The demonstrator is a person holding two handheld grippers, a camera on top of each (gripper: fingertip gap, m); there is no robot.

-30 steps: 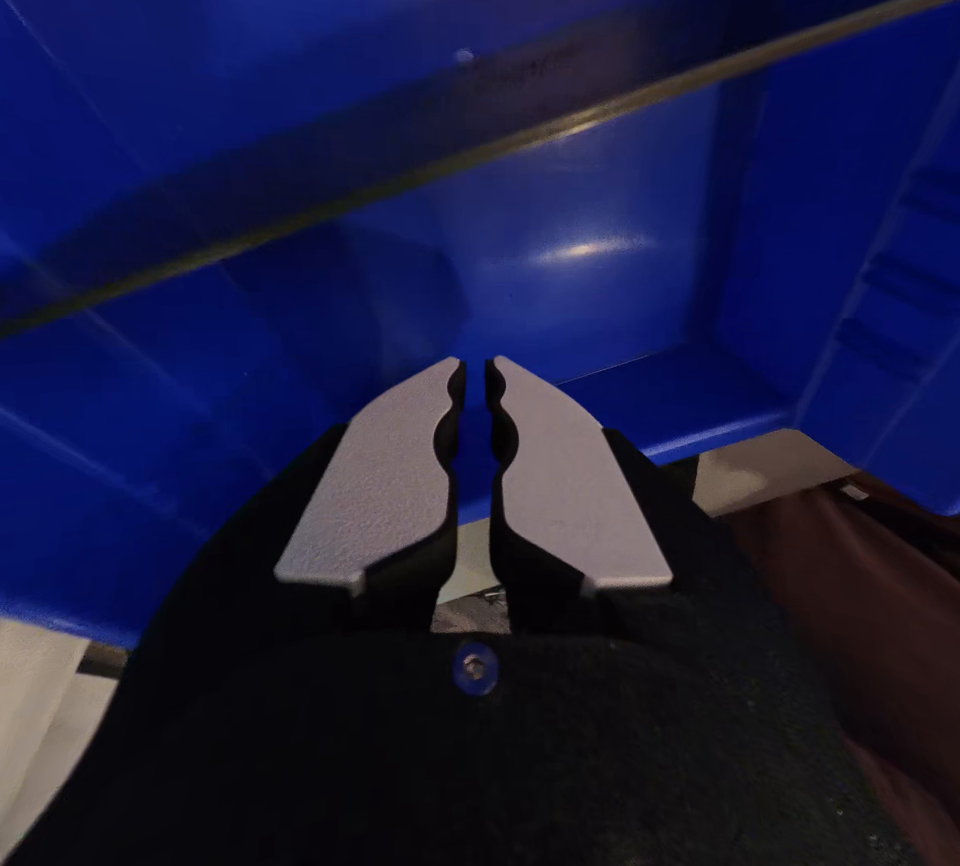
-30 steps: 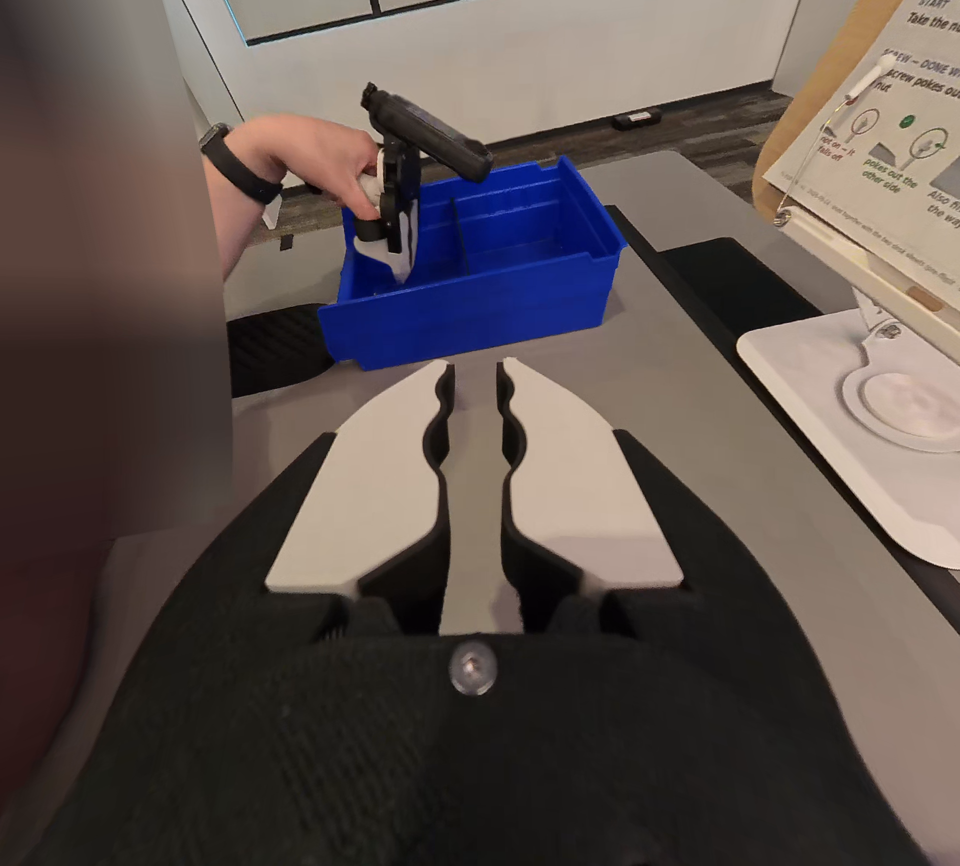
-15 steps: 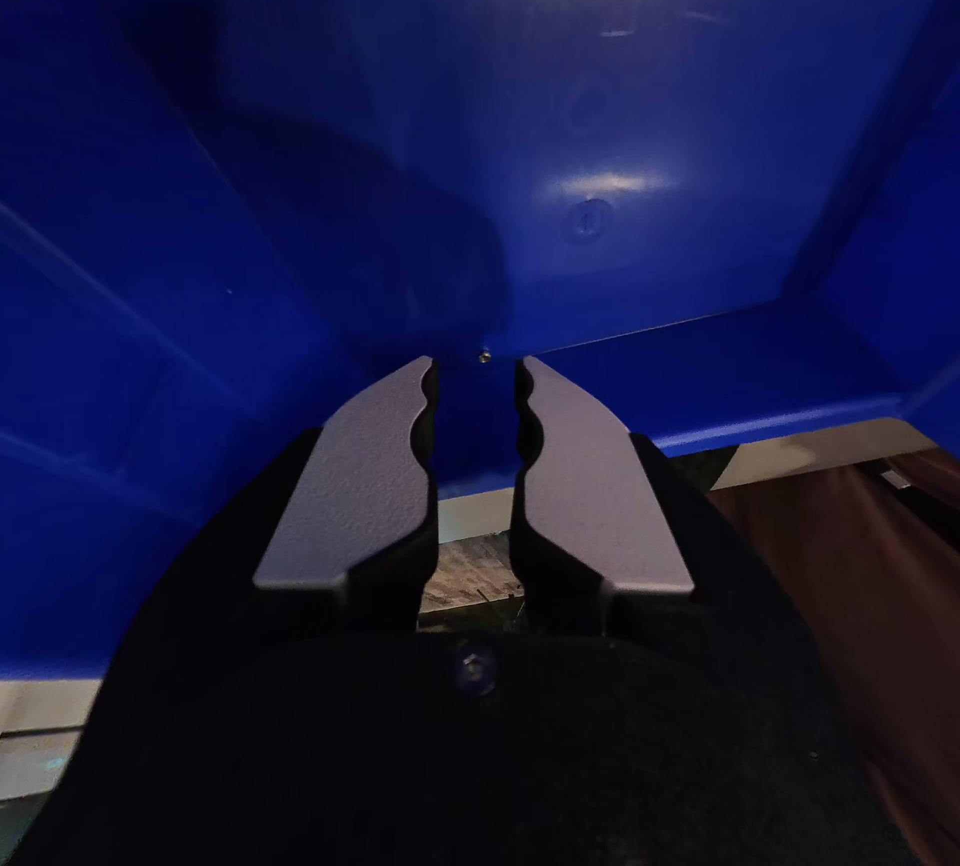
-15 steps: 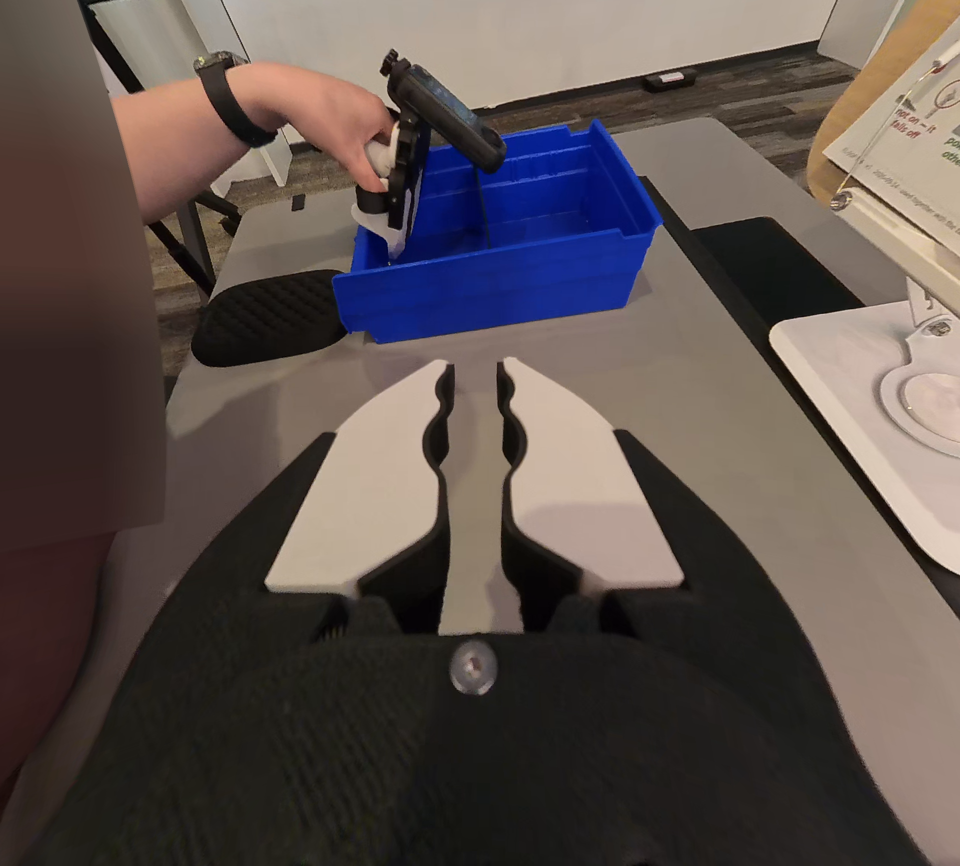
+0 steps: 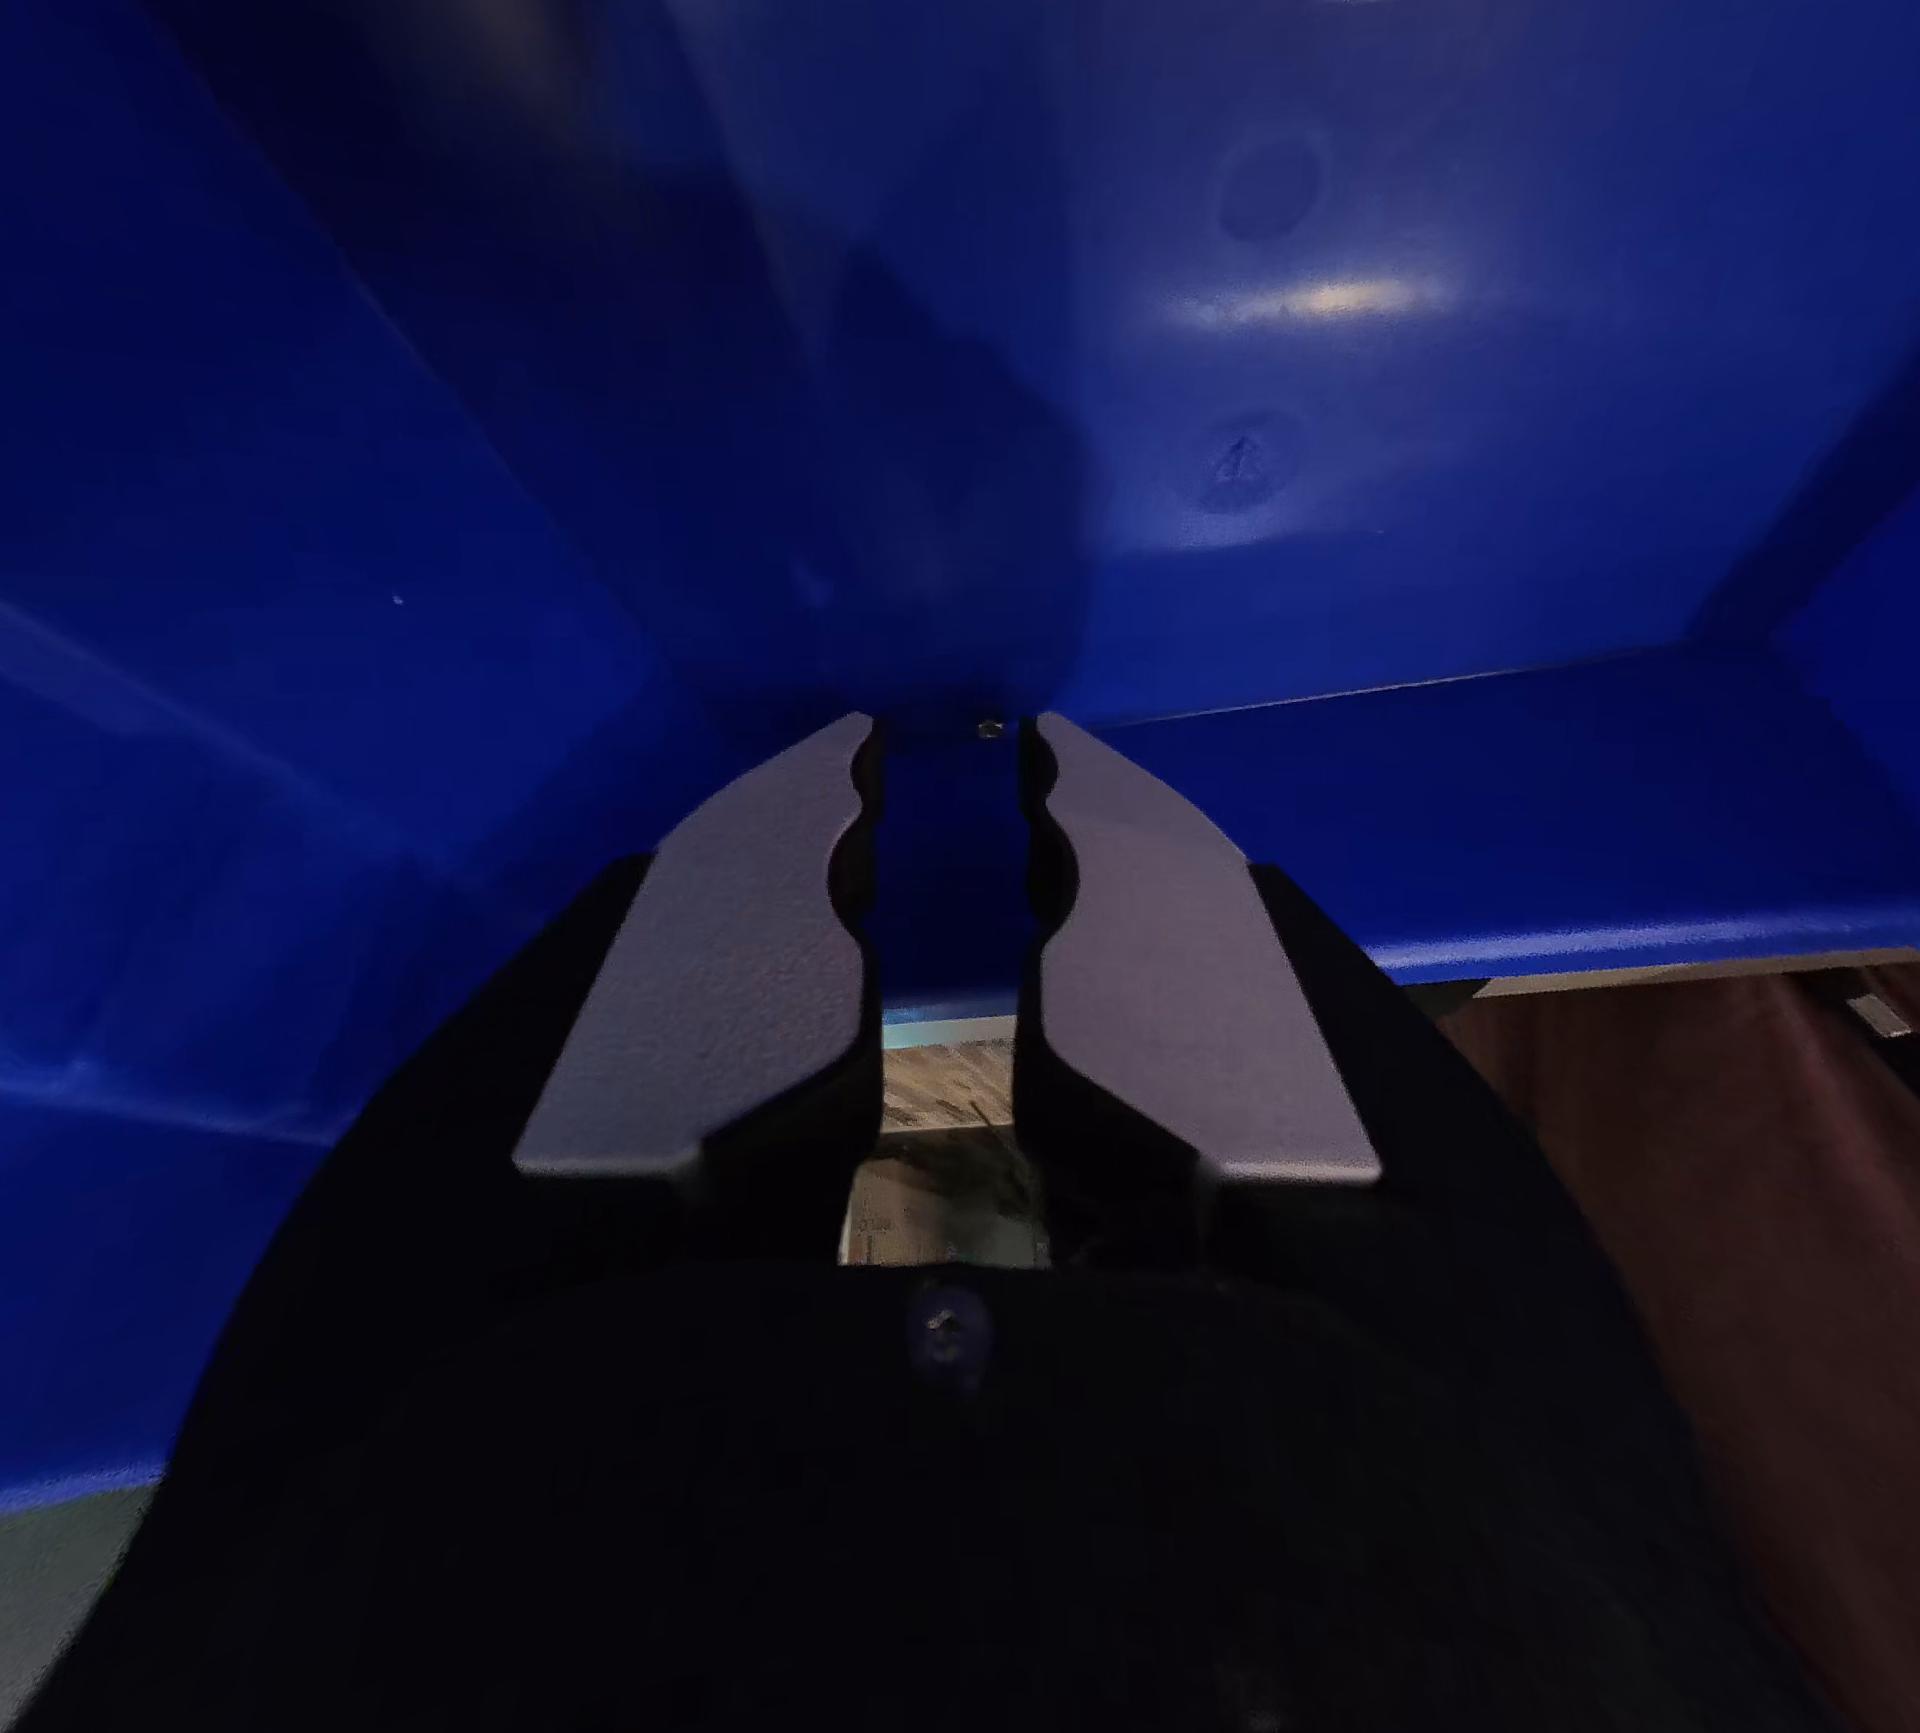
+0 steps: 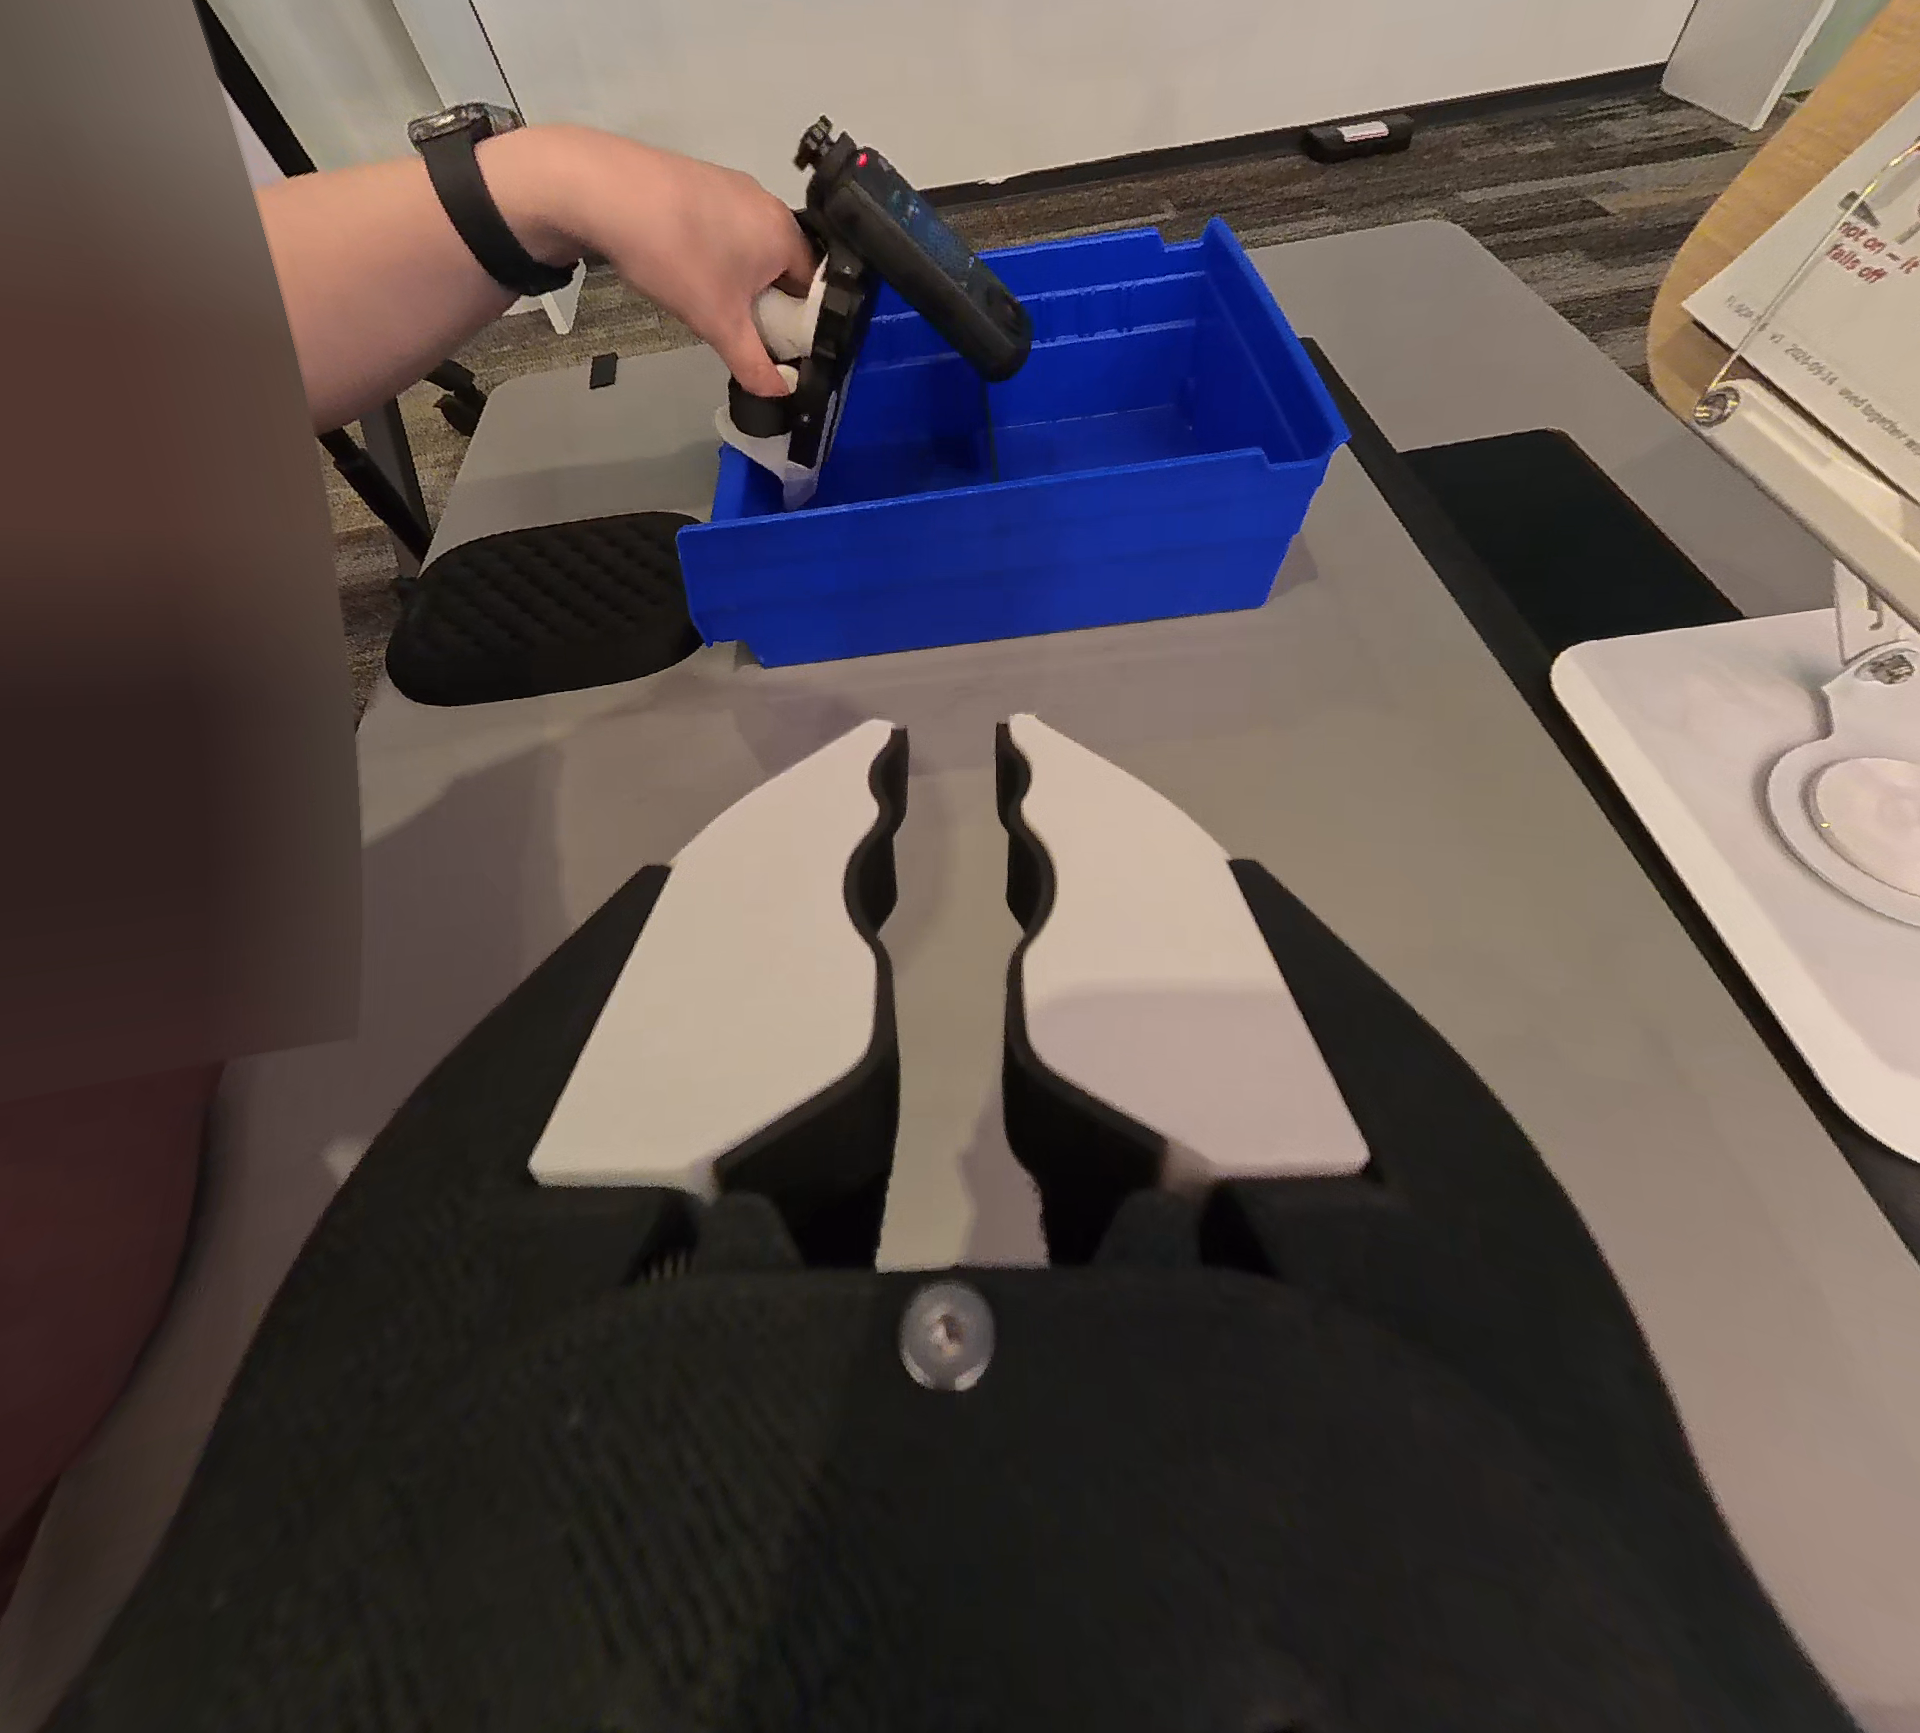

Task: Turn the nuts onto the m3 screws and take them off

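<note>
My left gripper (image 5: 948, 727), jaws narrowly parted and empty, reaches into the blue bin (image 5: 1455, 800). A tiny metal piece (image 5: 988, 728), probably a nut, lies at 12 o'clock off the fingertips, nearer the right one. Light, hard and slippery, I judge; grip its flats. My right gripper (image 6: 951, 733) hovers, narrowly parted, over the grey table (image 6: 1351, 748).

Right gripper (image 6: 951, 733): two pale grey fingers (image 6: 748, 977) with wavy black inner pads, set in a black textured body; a silver screw (image 6: 943, 1348) sits at centre, low in the frame. Left gripper (image 5: 948, 725): same build, its fingers (image 5: 717, 977) dimmer and its screw (image 5: 943, 1337) dark. At upper left of the right wrist view, a hand (image 6: 665, 249) wears a black wristband (image 6: 473, 203); that gripper carries a black handle (image 6: 914, 270) and white parts.
</note>
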